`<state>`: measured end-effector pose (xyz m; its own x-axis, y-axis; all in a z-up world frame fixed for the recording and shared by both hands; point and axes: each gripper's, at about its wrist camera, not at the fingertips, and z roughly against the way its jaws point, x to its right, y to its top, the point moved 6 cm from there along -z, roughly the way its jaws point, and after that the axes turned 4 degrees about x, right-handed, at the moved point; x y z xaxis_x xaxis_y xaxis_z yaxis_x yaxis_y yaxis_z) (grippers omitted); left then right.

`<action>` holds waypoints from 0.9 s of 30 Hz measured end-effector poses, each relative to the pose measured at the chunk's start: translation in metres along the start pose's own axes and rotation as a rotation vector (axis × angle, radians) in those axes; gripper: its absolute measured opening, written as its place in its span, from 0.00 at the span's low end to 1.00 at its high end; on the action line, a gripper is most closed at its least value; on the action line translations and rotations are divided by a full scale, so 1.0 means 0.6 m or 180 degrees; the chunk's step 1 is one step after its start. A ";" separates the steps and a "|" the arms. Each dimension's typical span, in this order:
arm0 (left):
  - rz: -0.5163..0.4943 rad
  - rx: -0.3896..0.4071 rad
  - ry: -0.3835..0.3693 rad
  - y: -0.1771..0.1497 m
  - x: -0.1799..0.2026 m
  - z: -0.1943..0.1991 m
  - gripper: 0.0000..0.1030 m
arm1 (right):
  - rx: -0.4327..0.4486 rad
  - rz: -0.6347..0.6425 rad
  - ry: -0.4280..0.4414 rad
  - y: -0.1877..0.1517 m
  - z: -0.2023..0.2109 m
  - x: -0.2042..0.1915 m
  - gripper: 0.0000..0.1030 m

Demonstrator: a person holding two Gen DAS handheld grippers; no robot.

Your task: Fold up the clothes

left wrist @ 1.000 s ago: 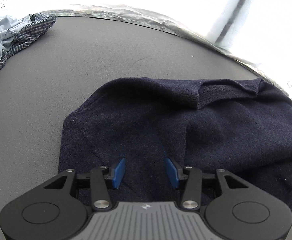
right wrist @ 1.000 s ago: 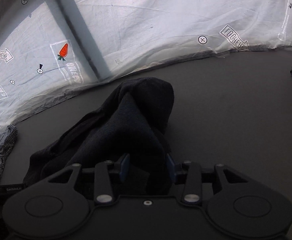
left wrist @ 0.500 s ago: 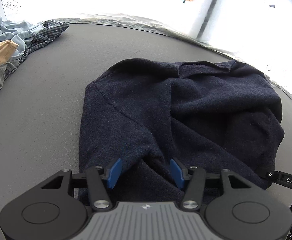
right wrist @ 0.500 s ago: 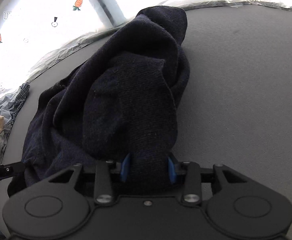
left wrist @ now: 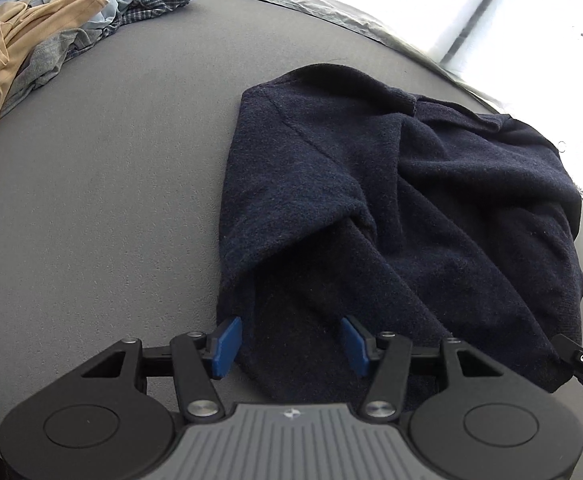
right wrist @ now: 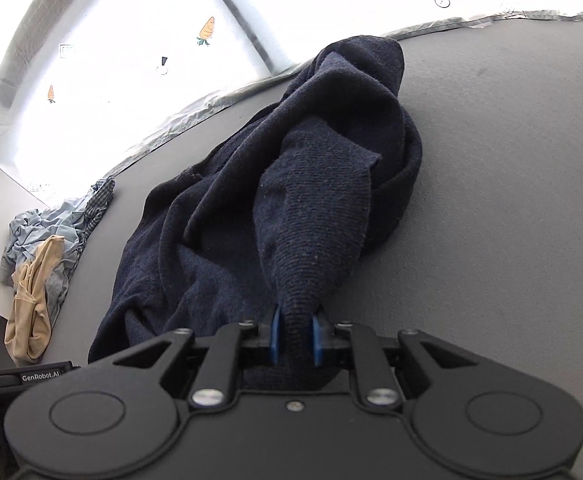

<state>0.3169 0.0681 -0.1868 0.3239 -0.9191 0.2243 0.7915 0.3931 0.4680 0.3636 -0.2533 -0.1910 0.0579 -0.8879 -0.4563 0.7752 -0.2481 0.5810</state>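
We see the dark navy knitted sweater (left wrist: 391, 208) lying crumpled on the grey felt-like worktop (left wrist: 111, 200), toward its far edge. Our right hand-held gripper (right wrist: 294, 334) is closing, its blue pads pinching a bunched fold of the knit. Our left hand-held gripper (left wrist: 289, 340) stands about half open, its pads straddling the near hem without pressing. A heap of tan, light-blue and checked clothes (left wrist: 31, 28) sits well apart at the far left corner, bare surface between. Beyond the edge lies a white sheet printed with carrots (right wrist: 111, 60).

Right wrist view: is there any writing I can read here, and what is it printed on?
"GenRobot.AI": on a black part at the lower left edge.
Small label on the white sheet: too small to read.
Carrot pictures there carry no words.
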 end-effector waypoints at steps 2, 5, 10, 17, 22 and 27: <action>-0.0042 -0.0005 0.0032 0.000 -0.003 -0.002 0.54 | 0.0019 -0.0032 -0.0034 -0.010 0.010 0.001 0.15; -0.0094 0.0016 0.0037 0.001 -0.006 -0.002 0.54 | 0.0074 -0.0064 -0.0082 -0.018 0.021 0.003 0.15; -0.0203 0.0105 0.0010 0.013 -0.015 0.005 0.54 | 0.0164 -0.0106 -0.0115 -0.027 0.031 -0.005 0.12; -0.0518 0.0167 0.0000 0.031 -0.024 -0.005 0.58 | 0.0184 -0.0203 -0.0207 -0.032 0.030 -0.008 0.12; -0.0565 0.0115 -0.0021 0.030 -0.025 -0.033 0.35 | 0.0174 -0.0318 -0.0277 -0.033 0.026 -0.001 0.12; -0.0379 0.0328 0.0080 0.068 -0.055 -0.018 0.06 | 0.0203 -0.0326 -0.0259 -0.030 0.023 -0.006 0.11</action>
<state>0.3441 0.1140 -0.1846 0.2449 -0.9592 0.1413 0.7681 0.2809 0.5754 0.3408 -0.2512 -0.1905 -0.0727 -0.8845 -0.4609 0.7326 -0.3609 0.5770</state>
